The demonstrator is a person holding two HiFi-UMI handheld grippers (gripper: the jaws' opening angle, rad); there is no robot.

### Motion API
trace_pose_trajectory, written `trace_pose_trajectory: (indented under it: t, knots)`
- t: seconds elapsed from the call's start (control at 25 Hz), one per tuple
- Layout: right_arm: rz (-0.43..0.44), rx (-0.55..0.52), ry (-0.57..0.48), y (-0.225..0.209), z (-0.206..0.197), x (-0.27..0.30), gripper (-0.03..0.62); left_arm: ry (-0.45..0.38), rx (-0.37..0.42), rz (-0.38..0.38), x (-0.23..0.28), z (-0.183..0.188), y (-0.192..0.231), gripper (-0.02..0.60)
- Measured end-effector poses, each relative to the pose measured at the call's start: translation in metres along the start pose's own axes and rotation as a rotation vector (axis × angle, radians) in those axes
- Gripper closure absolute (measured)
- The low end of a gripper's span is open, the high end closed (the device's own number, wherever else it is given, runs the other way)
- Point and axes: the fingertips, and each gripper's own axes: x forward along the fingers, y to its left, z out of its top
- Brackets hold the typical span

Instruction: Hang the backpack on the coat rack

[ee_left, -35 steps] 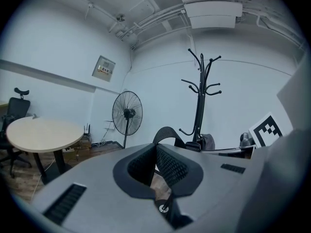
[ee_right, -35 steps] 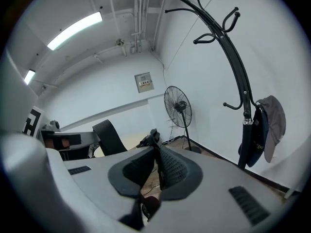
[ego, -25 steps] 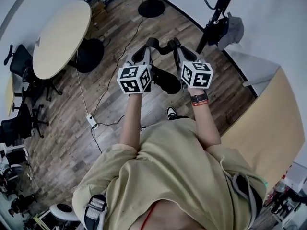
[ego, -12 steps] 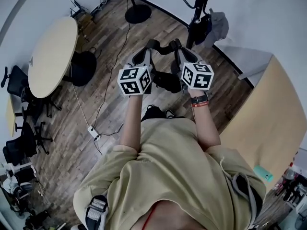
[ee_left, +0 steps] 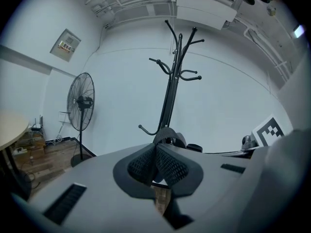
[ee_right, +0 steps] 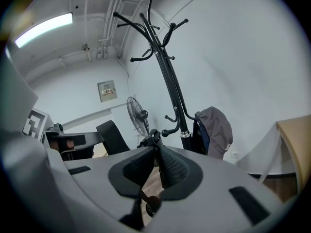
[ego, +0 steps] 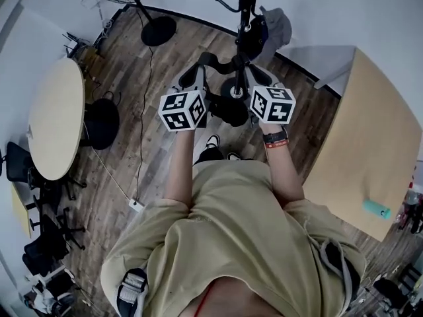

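The left hand-held gripper [ee_left: 156, 154] and the right hand-held gripper [ee_right: 156, 155] are each pinching the top strap [ego: 219, 62] of the black backpack [ego: 229, 111], jaws pressed together. The backpack is hanging below them over the wooden floor [ego: 149, 117], just before the coat rack [ego: 248, 5], where a grey bundle [ego: 272, 26] is already hanging low. A counter [ego: 377, 157] is edging the right side. A fan [ee_left: 80, 103] is standing well to the left.
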Motion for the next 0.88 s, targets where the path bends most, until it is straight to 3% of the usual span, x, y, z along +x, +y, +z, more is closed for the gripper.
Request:
trace_pose_trajectory:
  t: [0.4,0.88]
  knots:
    - [-0.151,0.042,-0.071,-0.022,0.028,0.013,0.542,0.013,0.032,-0.161,0.051,0.02,0.009,0.557]
    - [-0.263,0.063,-0.133,-0.053,0.058,0.029,0.542,0.009,0.037,-0.233,0.097,0.04,0.026,0.557]
